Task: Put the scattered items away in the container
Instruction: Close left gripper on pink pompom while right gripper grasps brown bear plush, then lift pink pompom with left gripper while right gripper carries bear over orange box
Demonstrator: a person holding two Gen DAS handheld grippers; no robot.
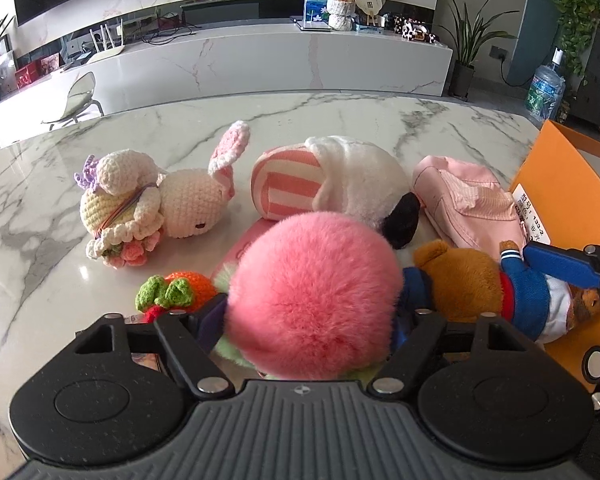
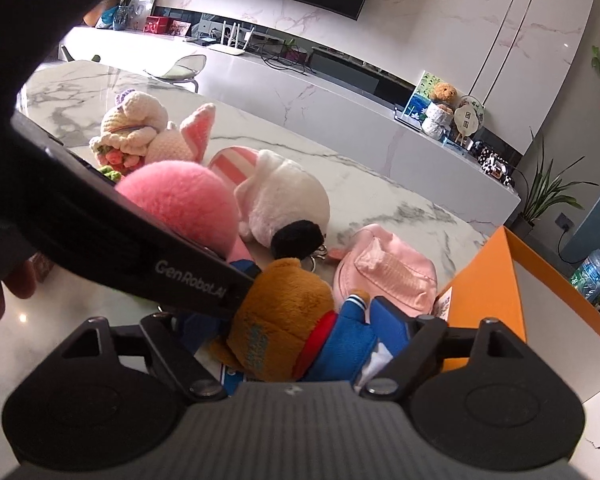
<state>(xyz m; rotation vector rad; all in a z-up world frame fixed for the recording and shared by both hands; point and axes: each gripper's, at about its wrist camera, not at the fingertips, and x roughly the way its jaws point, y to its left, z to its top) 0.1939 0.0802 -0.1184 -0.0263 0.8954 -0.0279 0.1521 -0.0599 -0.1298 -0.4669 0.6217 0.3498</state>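
My left gripper (image 1: 308, 320) is shut on a fluffy pink pompom toy (image 1: 312, 292), held just above the marble table (image 1: 340, 120). My right gripper (image 2: 300, 336) is shut on a brown bear in blue clothes (image 2: 284, 320), which also shows in the left wrist view (image 1: 480, 284). The orange box (image 2: 488, 280) stands at the right, open, right next to the bear. A crochet bunny (image 1: 148, 204), a pink-striped white plush (image 1: 332, 180), a pink cap (image 1: 468, 200) and a crochet carrot (image 1: 180, 292) lie on the table.
A pink flat item (image 1: 244, 248) lies under the pompom. The left gripper's body (image 2: 120, 240) crosses the right wrist view at the left. Beyond the table are a white TV bench (image 1: 260, 60), a chair (image 1: 78, 100) and potted plants.
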